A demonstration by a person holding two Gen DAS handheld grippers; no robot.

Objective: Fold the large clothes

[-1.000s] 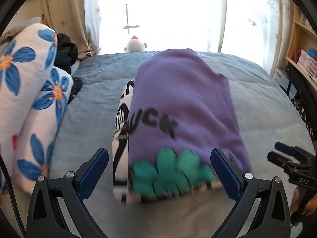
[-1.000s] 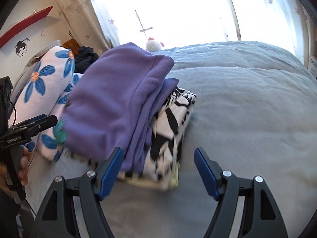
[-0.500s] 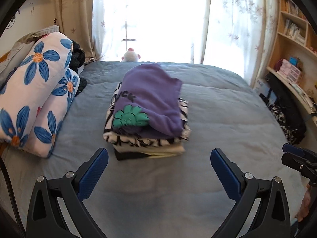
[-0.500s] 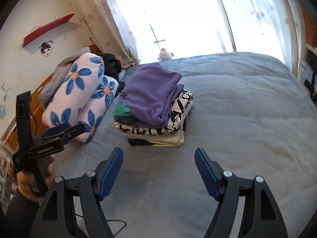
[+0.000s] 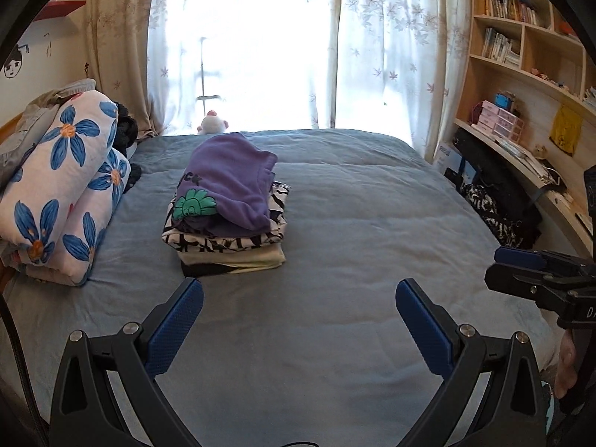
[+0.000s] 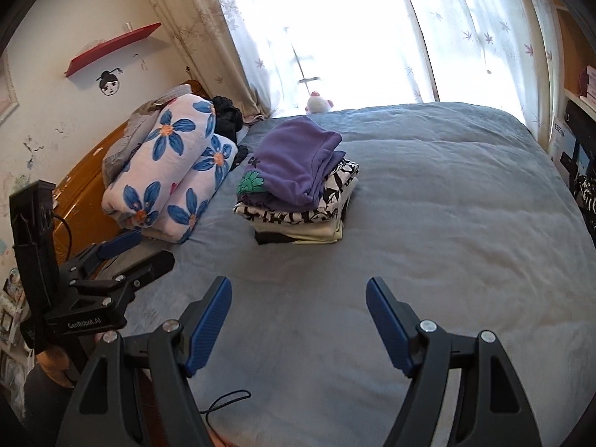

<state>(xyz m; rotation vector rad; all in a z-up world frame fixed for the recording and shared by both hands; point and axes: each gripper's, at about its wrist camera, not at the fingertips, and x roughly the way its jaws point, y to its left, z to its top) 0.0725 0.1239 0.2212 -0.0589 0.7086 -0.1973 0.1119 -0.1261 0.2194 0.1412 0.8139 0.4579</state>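
Folded clothes (image 5: pixel 227 216): one stack on the grey-blue bed (image 5: pixel 372 223), toward the left side, just beside the flowered bedding roll (image 5: pixel 63 186). Purple top (image 6: pixel 298 164) uppermost, black-and-white patterned piece (image 6: pixel 335 190) under it, a pale piece and a dark one at the bottom.

Your left gripper (image 5: pixel 298 320) hangs over bare bed, jaws wide apart, nothing between them. Your right gripper (image 6: pixel 298 316) is the same: jaws spread, empty, well short of the stack.

Risks, as judged from here:
- The purple top sits rounded and slightly askew, its thick fold bulging toward the right edge. Any nudge or a new piece set on it could slide it off.
- The stack's layers are not flush; the patterned piece overhangs the pale one. Press down unevenly and the pile may lean.
- A thin black cord (image 6: pixel 227 402) loops on the bed near your right gripper. It could snag as you reach.
- The bed is soft; leaning on it close to the stack could tip it toward the bedding roll.
- No unfolded garment shows in either view, so you may need to look elsewhere.

Writing:
- Purple top: black letters, partly hidden, reading "CK", above a green leafy print (image 5: pixel 193 205).
- Left gripper body, seen from the right wrist: "GenRobot.AI".
- Right gripper body, seen from the left wrist: only "DA" legible.
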